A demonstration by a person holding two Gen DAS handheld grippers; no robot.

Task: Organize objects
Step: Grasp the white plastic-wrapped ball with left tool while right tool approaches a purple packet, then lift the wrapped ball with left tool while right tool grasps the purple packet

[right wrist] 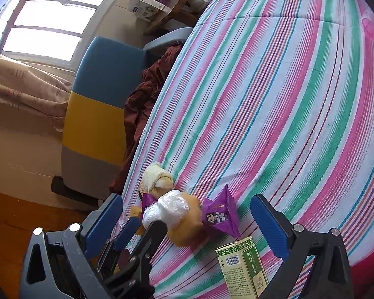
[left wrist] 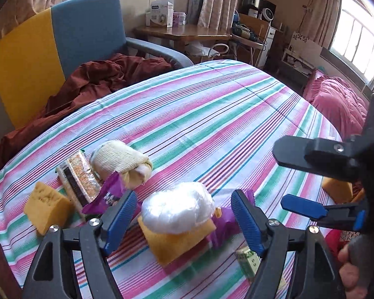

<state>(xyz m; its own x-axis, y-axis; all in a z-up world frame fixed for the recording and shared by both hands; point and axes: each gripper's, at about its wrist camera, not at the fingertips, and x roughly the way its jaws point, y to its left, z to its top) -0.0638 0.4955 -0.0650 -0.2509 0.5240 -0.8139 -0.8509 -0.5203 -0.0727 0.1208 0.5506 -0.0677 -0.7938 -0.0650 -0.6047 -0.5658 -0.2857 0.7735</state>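
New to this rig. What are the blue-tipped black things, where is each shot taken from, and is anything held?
No robot here: a person holds a pair of tongs in each hand, with a fisheye camera on each looking along its fingers. The left view shows the left tongs standing open around a white plastic bag on a yellow sponge, not gripping; the right tongs show at its right edge. The right tongs in their own view are open and hold nothing. On the striped bedsheet also lie a rolled towel, a purple packet and a green box.
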